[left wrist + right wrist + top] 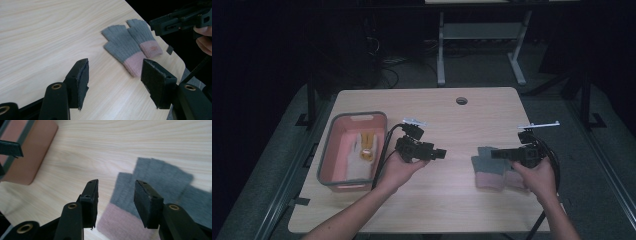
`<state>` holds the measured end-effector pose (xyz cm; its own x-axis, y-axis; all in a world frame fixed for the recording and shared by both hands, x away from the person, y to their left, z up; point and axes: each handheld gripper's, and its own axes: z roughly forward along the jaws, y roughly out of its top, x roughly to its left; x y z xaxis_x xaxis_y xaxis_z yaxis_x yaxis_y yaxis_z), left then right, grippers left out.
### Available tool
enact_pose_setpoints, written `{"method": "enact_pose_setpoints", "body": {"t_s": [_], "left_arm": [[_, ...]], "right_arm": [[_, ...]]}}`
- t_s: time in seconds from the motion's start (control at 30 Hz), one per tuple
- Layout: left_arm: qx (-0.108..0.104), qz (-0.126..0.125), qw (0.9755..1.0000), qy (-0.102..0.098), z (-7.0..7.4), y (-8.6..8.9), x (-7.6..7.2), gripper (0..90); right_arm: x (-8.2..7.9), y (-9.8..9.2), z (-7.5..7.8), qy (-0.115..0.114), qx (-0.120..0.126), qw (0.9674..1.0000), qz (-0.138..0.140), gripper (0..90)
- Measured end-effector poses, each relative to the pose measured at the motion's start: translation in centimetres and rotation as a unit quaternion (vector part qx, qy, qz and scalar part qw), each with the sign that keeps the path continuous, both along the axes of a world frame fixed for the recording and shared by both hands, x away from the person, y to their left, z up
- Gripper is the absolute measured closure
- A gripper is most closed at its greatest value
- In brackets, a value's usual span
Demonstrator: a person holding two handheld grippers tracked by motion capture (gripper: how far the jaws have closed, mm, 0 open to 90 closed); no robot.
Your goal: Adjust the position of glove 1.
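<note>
Pink bin [343, 177] sits at the desk's [447, 205] left side with a white-and-yellow glove [363, 146] inside. Just right of the bin, left claw [441, 154] points toward desk centre, jaws spread, nothing between them. Further right, near the desk's right edge, lie two grey gloves [489, 167] with pink cuffs, flat, side by side and touching. Right claw [493, 154] hangs over the gloves, pointing left, jaws spread and empty; in the right gripper view one grey glove [160, 180] lies just beyond the pads, not pinched.
</note>
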<state>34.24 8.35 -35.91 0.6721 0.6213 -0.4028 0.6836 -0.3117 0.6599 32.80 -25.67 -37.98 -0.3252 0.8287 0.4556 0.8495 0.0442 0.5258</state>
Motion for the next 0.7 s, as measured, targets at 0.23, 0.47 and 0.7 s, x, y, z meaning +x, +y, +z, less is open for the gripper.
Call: {"method": "enact_pose_setpoints", "body": {"t_s": [0.23, 0.47, 0.7], "left_arm": [[0.0, -0.019, 0.9998, 0.007, -0.8, -2.0, -0.2, 38.2], [0.001, -0.034, 0.9994, 0.007, -1.7, -3.6, -0.5, 37.5], [0.0, -0.043, 0.9991, 0.007, -2.4, -4.6, -0.8, 36.3]], "right_arm": [[-0.6, -1.6, -0.8, 0.0, -0.017, 0.9997, -0.018, 54.4], [-1.3, -2.7, -1.6, -0.001, -0.031, 0.9991, -0.03, 53.8], [-1.7, -3.3, -2.6, 0.007, -0.068, 0.9967, -0.044, 53.6]]}}
